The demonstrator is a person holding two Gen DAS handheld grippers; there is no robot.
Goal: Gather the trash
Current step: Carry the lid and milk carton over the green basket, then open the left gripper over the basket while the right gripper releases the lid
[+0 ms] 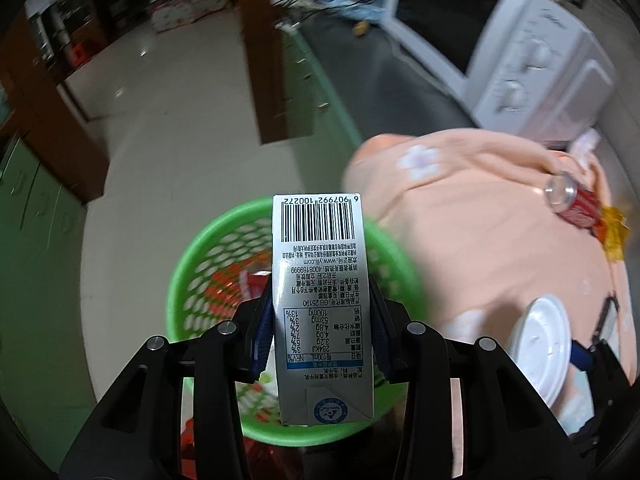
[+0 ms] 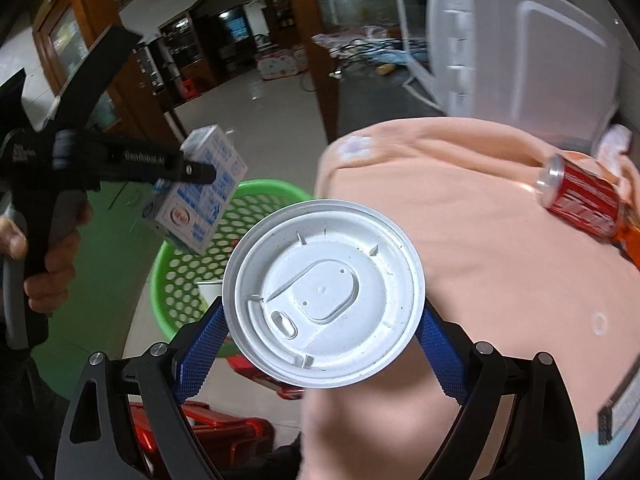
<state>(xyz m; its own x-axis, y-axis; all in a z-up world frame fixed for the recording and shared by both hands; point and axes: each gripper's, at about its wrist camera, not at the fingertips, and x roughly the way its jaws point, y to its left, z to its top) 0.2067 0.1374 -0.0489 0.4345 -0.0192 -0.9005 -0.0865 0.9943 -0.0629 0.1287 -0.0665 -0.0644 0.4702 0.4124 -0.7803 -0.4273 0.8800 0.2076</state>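
My left gripper (image 1: 320,312) is shut on a white and blue milk carton (image 1: 320,280) and holds it above a green perforated basket (image 1: 192,256). The carton (image 2: 200,196) and basket (image 2: 256,192) also show in the right wrist view. My right gripper (image 2: 324,332) is shut on a white plastic cup lid (image 2: 324,296), held beside the basket over the edge of the peach cloth (image 2: 460,240). The lid also shows in the left wrist view (image 1: 540,340). A red soda can (image 2: 580,196) lies on its side on the cloth; it shows in the left wrist view (image 1: 572,200) too.
A white microwave (image 1: 500,40) stands on the dark counter behind the cloth. The basket holds red and white wrappers (image 1: 232,284) and a white cup (image 2: 210,290). Red crates (image 2: 224,428) sit on the floor below. Green cabinets (image 1: 28,200) line the left.
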